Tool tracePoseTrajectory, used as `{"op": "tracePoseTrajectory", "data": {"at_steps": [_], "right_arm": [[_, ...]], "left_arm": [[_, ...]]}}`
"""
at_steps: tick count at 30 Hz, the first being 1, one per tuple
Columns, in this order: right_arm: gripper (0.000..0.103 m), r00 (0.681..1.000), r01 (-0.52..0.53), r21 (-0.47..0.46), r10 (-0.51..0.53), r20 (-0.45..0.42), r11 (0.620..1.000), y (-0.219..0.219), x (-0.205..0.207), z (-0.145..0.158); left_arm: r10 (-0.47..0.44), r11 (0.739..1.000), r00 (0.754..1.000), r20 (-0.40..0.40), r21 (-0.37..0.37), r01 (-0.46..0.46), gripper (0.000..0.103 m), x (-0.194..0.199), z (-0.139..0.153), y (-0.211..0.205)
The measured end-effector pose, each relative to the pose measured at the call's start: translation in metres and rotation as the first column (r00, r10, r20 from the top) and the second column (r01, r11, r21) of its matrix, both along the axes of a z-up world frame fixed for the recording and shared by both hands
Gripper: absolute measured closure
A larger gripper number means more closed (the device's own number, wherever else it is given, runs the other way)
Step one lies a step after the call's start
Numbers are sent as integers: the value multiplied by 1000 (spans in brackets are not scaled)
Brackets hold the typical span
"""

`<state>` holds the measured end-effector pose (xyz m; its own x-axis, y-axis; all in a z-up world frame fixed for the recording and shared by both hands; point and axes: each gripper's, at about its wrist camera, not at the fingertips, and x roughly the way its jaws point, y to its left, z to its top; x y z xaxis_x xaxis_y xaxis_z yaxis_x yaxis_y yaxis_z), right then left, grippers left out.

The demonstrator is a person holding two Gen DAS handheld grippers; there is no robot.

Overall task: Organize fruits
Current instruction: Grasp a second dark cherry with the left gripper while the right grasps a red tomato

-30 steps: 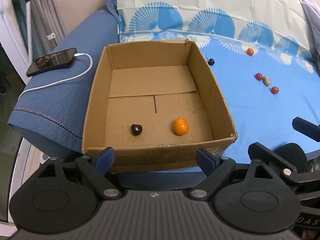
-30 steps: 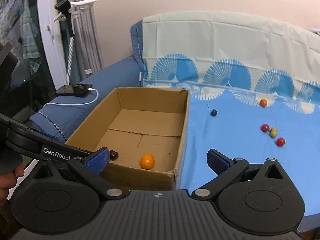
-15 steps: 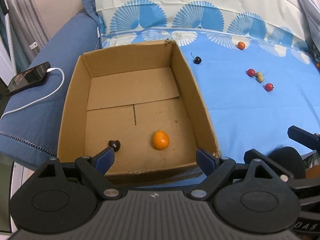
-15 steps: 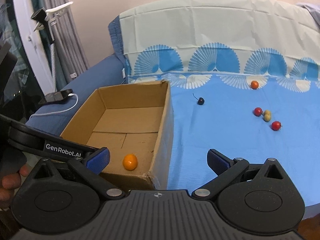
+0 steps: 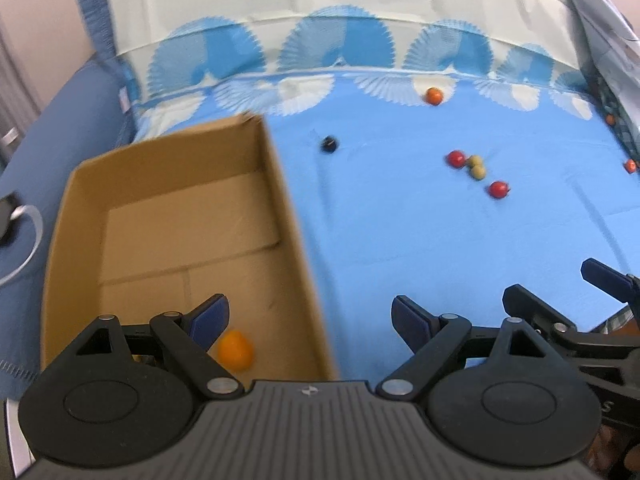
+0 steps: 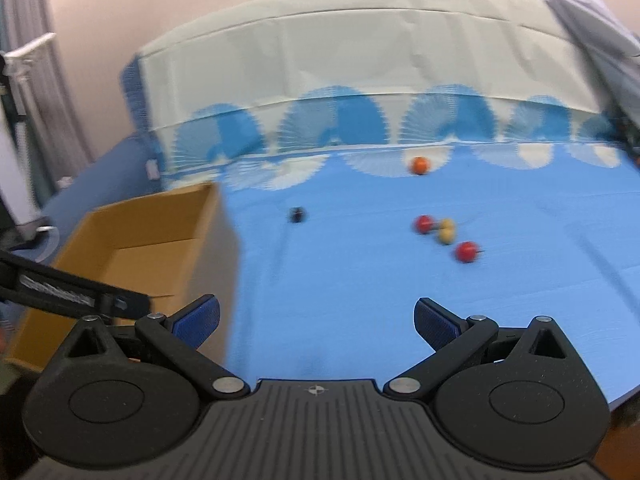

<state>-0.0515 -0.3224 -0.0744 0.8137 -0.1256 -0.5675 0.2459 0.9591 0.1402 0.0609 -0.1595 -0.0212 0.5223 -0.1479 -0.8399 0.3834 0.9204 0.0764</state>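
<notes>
A cardboard box point(image 5: 288, 216) stands at the left on the blue cloth; it also shows in the right wrist view point(image 6: 200, 216). An orange fruit point(image 5: 236, 350) lies inside it near the front. On the cloth lie a black cherry point(image 5: 329, 144) point(image 6: 297, 214), an orange fruit point(image 5: 433, 95) point(image 6: 419, 165), two red fruits point(image 5: 456, 157) point(image 5: 498, 189) and two yellowish ones point(image 5: 477, 167) between them. My left gripper point(image 5: 310, 316) is open and empty over the box's right wall. My right gripper point(image 6: 316, 318) is open and empty above the cloth, to the right of the box.
A blue sofa arm with a white cable point(image 5: 28, 236) lies left of the box. More small orange-red fruits point(image 5: 631, 166) sit at the far right edge. A crumpled grey cloth point(image 6: 592, 24) hangs at the back right. The cloth's front edge point(image 6: 624, 394) drops off at lower right.
Both grippers have swung to the right, away from the box and toward the fruits on the cloth. The dark fruit inside the box has gone out of sight. Both stay open.
</notes>
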Motion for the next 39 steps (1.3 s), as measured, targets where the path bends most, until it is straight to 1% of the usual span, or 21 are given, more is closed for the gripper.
{"op": "tracePoseTrajectory", "data": {"at_steps": [2, 5, 7, 9, 11, 13, 17, 19, 21, 23, 25, 27, 29, 32, 34, 36, 37, 38, 39], "right_arm": [[1, 999, 43, -31, -43, -2, 999, -19, 8, -7], [1, 994, 108, -58, -109, -13, 993, -54, 25, -22], [1, 989, 145, -55, -146, -25, 988, -79, 39, -34], [1, 983, 174, -38, -176, -42, 984, -101, 53, -49], [1, 978, 194, -12, -194, -70, 981, -121, 71, -65], [1, 972, 210, 13, -208, -108, 978, -139, 88, -83], [1, 961, 241, 32, -234, -151, 970, -161, 120, -111], [1, 957, 257, 32, -249, -151, 966, -169, 135, -122], [1, 952, 271, 13, -266, -150, 963, -175, 148, -130], [1, 949, 274, 4, -269, -165, 962, -180, 162, -139], [1, 947, 266, -13, -264, -181, 964, -181, 173, -148], [1, 942, 265, -34, -267, -206, 964, -180, 180, -157], [1, 944, 262, -83, -273, -183, 962, -175, 181, -162], [1, 946, 271, -88, -282, -163, 959, -174, 180, -164], [1, 946, 273, -90, -284, -158, 958, -173, 180, -164], [1, 945, 277, -89, -288, -153, 957, -173, 179, -164], [1, 945, 279, -90, -290, -151, 956, -173, 179, -164], [1, 944, 282, -90, -293, -150, 955, -173, 179, -164], [1, 944, 285, -90, -296, -148, 954, -172, 179, -164]], "left_arm": [[-15, 1000, 1000, 0, -23, 15, 11, 15, -4, -22], [-15, 999, 1000, -13, -32, 15, 11, 40, -12, -56], [-57, 996, 998, -19, -74, 56, 11, 58, -17, -82], [-64, 996, 997, -35, -65, 61, 11, 80, -31, -109], [-61, 995, 997, -56, -77, 56, 11, 105, -47, -130], [-20, 998, 998, -64, -61, 16, 11, 132, -67, -147], [54, 998, 996, -73, -34, -56, 11, 186, -105, -169], [98, 995, 992, -74, -22, -100, 11, 209, -120, -173], [152, 988, 983, -106, -16, -154, 11, 234, -136, -174], [195, 980, 972, -135, -19, -199, 11, 253, -148, -170], [228, 971, 963, -141, -32, -235, 11, 269, -157, -164], [240, 967, 960, -143, -54, -250, 11, 279, -162, -159], [247, 963, 956, -156, -71, -260, 11, 292, -167, -153], [265, 954, 947, -181, -94, -284, 11, 307, -172, -147], [306, 941, 928, -212, -81, -328, 11, 320, -176, -142], [338, 924, 907, -252, -96, -371, 11, 332, -181, -135], [345, 917, 898, -275, -107, -385, 5, 337, -182, -133], [337, 913, 894, -296, -129, -387, 1, 340, -182, -131], [332, 910, 892, -306, -147, -389, 0, 343, -181, -130]]}}
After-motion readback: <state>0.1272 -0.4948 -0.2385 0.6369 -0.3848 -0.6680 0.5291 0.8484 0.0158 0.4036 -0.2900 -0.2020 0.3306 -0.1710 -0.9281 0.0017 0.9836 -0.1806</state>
